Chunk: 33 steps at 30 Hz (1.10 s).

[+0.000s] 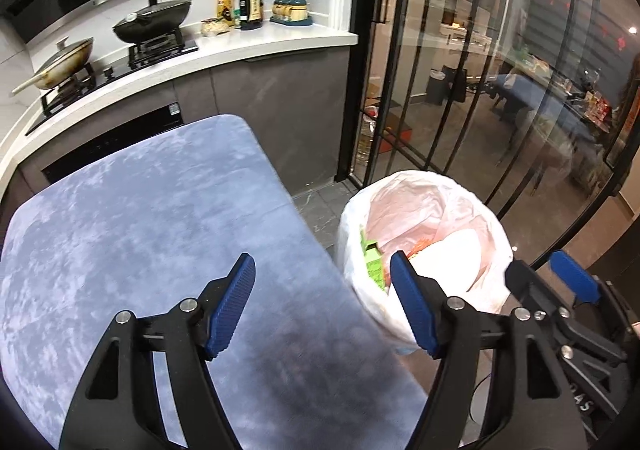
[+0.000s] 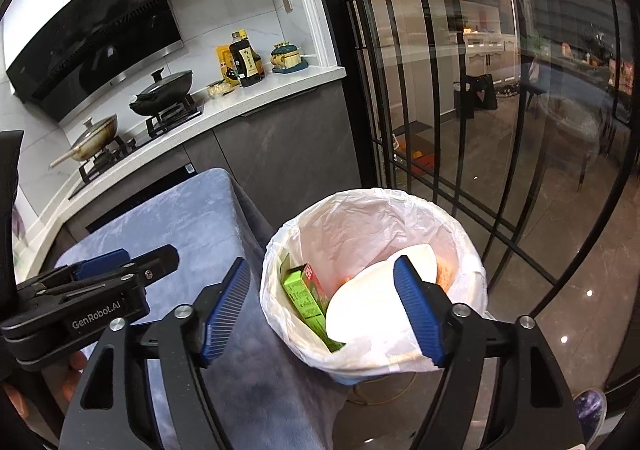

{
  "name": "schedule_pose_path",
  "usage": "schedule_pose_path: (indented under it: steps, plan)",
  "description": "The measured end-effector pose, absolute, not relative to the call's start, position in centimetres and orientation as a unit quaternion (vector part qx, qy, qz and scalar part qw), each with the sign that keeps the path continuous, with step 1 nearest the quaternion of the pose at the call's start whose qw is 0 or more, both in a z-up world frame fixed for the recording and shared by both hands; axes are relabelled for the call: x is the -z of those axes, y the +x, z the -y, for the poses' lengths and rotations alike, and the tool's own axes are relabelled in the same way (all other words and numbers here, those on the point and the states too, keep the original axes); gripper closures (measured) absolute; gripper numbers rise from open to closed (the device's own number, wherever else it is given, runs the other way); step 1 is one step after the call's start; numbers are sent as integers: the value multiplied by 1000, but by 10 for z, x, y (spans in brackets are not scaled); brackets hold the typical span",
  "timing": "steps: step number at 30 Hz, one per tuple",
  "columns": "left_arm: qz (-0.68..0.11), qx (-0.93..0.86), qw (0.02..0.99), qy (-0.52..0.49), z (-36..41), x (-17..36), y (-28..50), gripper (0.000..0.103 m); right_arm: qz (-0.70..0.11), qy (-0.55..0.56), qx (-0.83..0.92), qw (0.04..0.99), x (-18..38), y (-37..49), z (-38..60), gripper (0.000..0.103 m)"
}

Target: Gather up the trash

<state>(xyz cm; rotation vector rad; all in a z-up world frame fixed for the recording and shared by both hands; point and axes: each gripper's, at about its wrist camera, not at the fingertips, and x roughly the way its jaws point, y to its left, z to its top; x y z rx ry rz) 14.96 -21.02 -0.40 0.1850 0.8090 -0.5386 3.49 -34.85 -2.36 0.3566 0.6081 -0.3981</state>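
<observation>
A trash bin lined with a white bag (image 1: 424, 210) (image 2: 372, 222) stands on the floor by the right edge of a table covered in blue cloth (image 1: 140, 210) (image 2: 192, 218). Inside the bin lie a green carton (image 2: 304, 298) (image 1: 372, 262), a white plate (image 2: 380, 290) (image 1: 452, 254) and some orange scraps. My left gripper (image 1: 322, 306) is open and empty over the table's right edge. My right gripper (image 2: 320, 304) is open and empty just above the bin's near rim. The right gripper shows in the left wrist view (image 1: 576, 282); the left gripper shows at the left of the right wrist view (image 2: 120, 270).
A white kitchen counter (image 1: 248, 46) runs behind the table, with a gas hob, two pans (image 1: 156, 20), a soy sauce bottle (image 1: 250, 2) and jars. Black-framed glass doors (image 1: 460, 90) stand right of the bin. The floor is dark tile.
</observation>
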Motion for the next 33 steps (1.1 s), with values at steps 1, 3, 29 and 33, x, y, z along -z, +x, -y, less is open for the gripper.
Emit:
schedule_pose_path:
  steps: [1, 3, 29, 33]
  plan:
    - [-389, 255, 881, 88, 207, 4, 148, 32, -295, 168, 195, 920, 23, 32, 346, 28]
    - [-390, 248, 883, 86, 200, 3, 144, 30, -297, 158, 199, 921, 20, 27, 341, 26]
    - [-394, 193, 890, 124, 161, 19, 76, 11, -352, 117, 205, 906, 25, -24, 310, 7]
    - [-398, 187, 889, 125, 159, 23, 73, 11, -352, 118, 201, 906, 25, -27, 310, 7]
